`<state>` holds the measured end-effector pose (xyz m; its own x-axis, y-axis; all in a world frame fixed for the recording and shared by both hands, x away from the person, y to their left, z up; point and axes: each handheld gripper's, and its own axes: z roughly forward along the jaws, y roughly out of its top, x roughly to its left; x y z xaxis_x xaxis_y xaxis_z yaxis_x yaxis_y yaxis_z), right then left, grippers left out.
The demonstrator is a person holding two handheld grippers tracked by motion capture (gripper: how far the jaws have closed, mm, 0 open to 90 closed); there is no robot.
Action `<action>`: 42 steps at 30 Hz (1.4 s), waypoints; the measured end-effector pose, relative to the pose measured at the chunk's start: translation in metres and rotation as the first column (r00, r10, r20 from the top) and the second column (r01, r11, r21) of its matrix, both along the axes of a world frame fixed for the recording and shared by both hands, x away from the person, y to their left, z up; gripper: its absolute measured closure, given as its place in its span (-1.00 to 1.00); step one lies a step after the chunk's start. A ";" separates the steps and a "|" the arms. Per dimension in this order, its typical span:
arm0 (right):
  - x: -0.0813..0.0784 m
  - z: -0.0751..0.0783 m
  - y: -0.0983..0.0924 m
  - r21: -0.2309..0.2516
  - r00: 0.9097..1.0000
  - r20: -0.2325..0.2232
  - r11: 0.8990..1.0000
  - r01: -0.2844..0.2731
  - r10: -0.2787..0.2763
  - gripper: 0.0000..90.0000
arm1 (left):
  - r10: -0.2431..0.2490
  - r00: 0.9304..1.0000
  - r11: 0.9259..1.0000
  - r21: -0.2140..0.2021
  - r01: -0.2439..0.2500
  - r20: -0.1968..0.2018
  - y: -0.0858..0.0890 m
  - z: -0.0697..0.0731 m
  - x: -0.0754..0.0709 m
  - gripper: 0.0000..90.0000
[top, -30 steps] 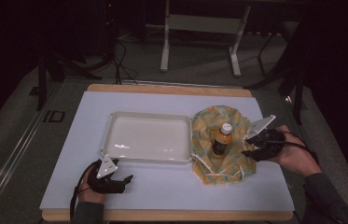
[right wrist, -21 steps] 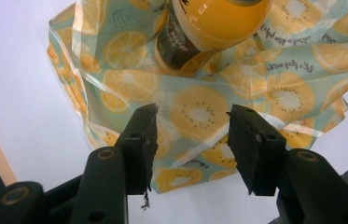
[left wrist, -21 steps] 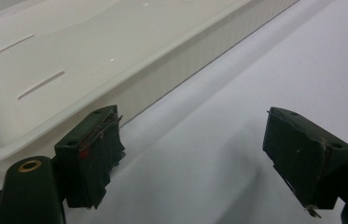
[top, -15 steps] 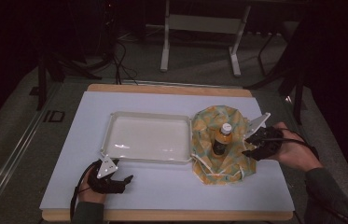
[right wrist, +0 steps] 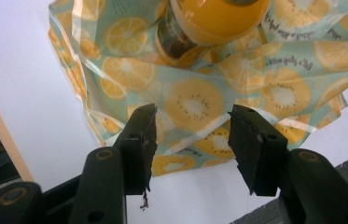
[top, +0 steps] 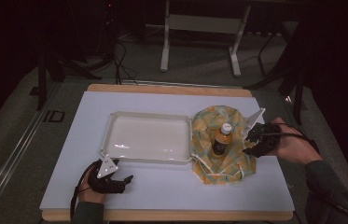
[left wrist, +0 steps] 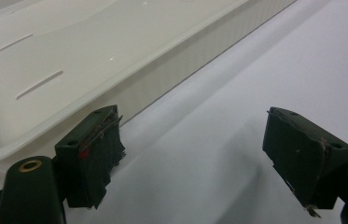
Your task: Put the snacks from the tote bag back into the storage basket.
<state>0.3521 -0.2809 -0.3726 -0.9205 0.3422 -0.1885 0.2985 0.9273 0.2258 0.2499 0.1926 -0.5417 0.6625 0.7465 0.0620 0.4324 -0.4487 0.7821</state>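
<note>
Bottle (top: 221,138), one, on one cloth (top: 223,161); one tray (top: 148,138); both grippers released.

Colours on the counter: mostly white, one loud print.
Pale teal cloth bag (top: 222,154) printed with orange and kiwi slices; orange-filled bottle (top: 221,140), dark label, pale cap. Glossy white plastic tray (top: 148,139). Counter (top: 171,186) pale lavender-white top, light wood edge. Black hand-held gripper (right wrist: 190,140) jaws.

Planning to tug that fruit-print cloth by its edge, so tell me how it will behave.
The cloth lies crumpled and folded, so it will probably drape limply. The bottle stands upright on it, so a pull would likely tip it. The right claw stands open at the edge.
</note>
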 end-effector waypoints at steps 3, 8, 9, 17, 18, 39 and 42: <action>0.003 0.002 0.001 0.008 1.000 -0.006 1.000 -0.007 0.007 0.14 | -0.001 1.000 1.000 0.000 0.001 0.000 0.000 0.000 0.000 -0.57; 0.009 0.003 0.002 -0.007 0.999 -0.037 1.000 -0.001 0.001 0.14 | -0.001 1.000 1.000 0.002 0.001 0.000 0.000 0.000 0.000 -0.57; 0.010 0.003 0.002 -0.007 0.999 -0.038 1.000 -0.003 0.003 0.14 | -0.001 1.000 1.000 0.000 0.001 -0.001 0.000 0.000 0.000 -0.57; 0.016 0.005 0.005 -0.004 0.999 -0.038 1.000 0.005 -0.005 0.19 | -0.004 1.000 1.000 0.006 0.004 -0.001 0.000 0.000 0.000 -0.57; 0.016 0.006 0.006 -0.006 0.999 -0.038 1.000 -0.002 0.002 0.19 | -0.004 1.000 1.000 0.006 0.004 -0.001 0.000 0.000 0.000 -0.57; 0.029 0.013 0.025 0.022 1.000 -0.019 0.999 -0.024 0.025 0.20 | -0.008 1.000 1.000 0.010 0.008 -0.002 0.000 0.000 0.000 -0.57; 0.031 0.015 0.029 0.022 0.999 -0.020 0.999 -0.033 0.033 0.20 | -0.008 1.000 1.000 0.011 0.008 -0.002 0.000 0.000 0.000 -0.57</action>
<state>0.3830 -0.2521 -0.3578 -0.9349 0.3153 -0.1627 0.2724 0.9317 0.2404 0.2503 0.1921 -0.5418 0.6685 0.7405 0.0688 0.4303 -0.4606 0.7763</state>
